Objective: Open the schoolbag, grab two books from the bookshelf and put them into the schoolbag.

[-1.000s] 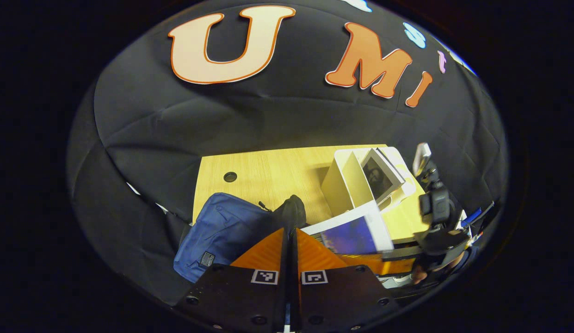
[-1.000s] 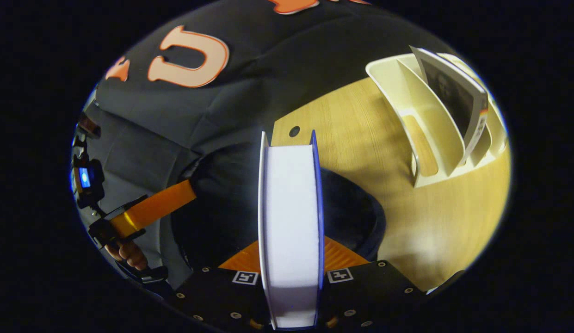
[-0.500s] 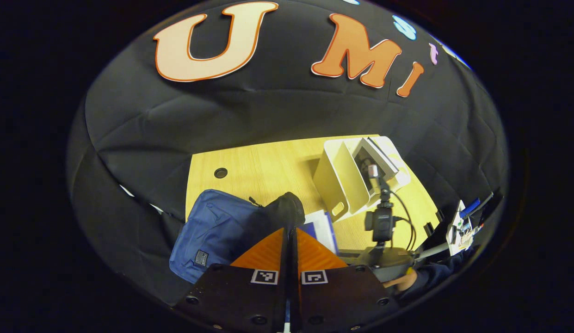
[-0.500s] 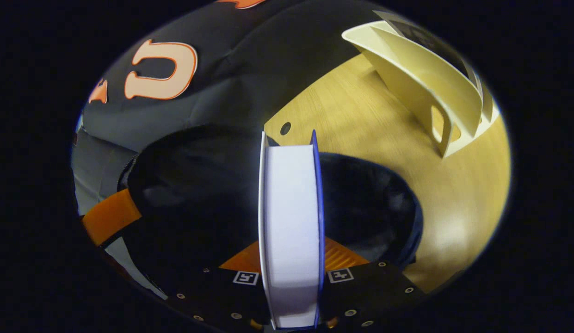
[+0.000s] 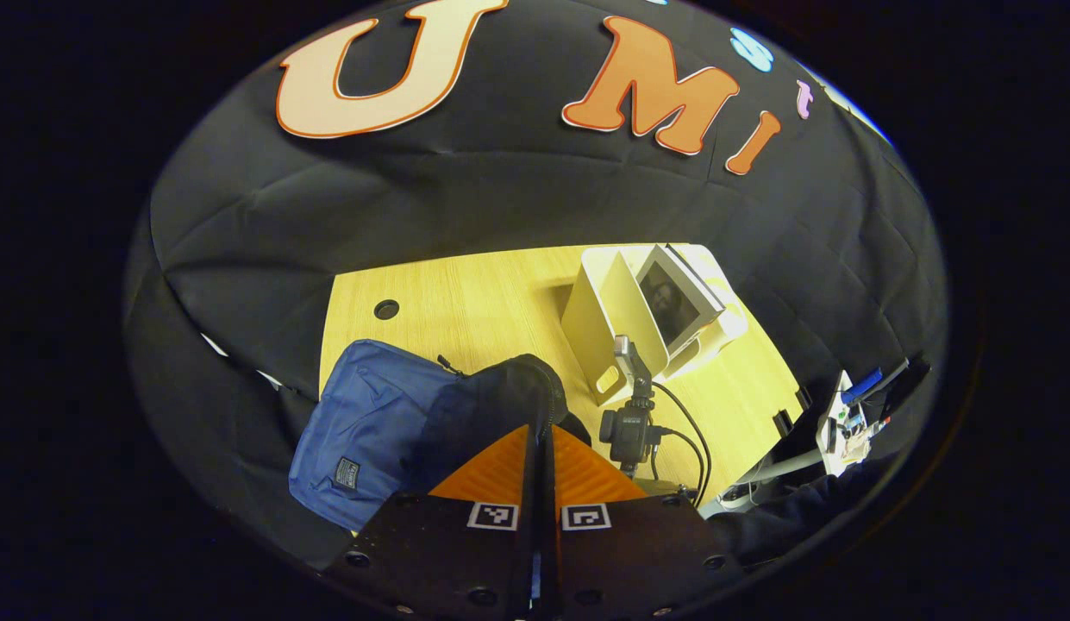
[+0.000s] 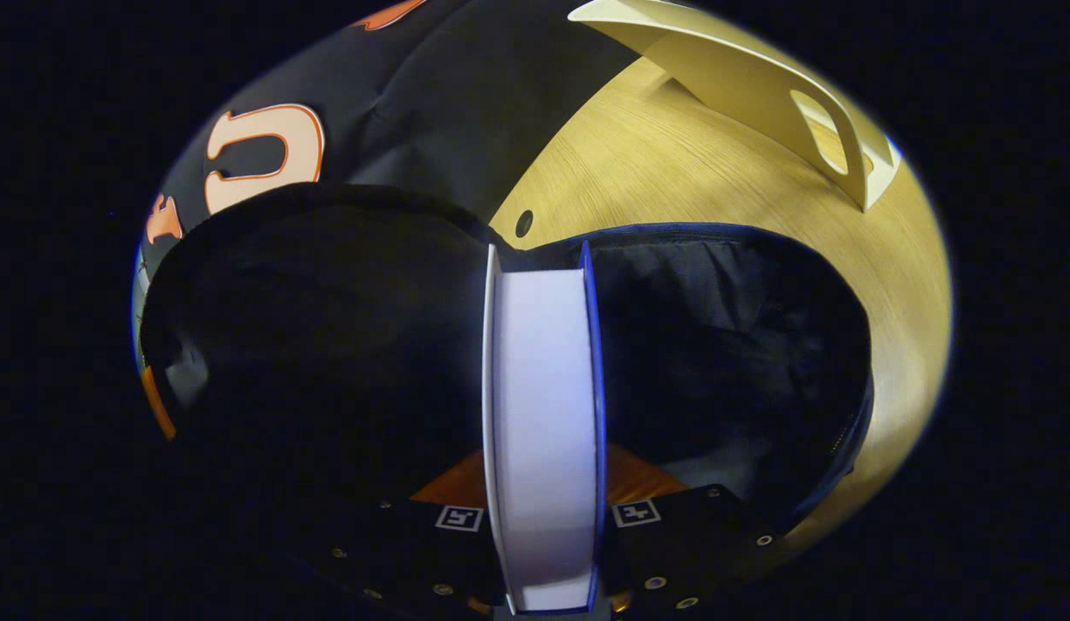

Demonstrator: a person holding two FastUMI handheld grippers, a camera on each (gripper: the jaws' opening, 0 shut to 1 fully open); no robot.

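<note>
Right gripper view: my right gripper (image 6: 543,483) clamps book (image 6: 543,414) edge-on, inside schoolbag (image 6: 724,345) mouth. My left gripper (image 5: 541,448) pinches bag rim, holding it open. Second book (image 5: 672,297) waits in bookshelf (image 5: 603,319).

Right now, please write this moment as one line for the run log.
left gripper: shut on schoolbag flap, mouth open | right gripper: shut on book, inside mouth | second book: in bookshelf
</note>
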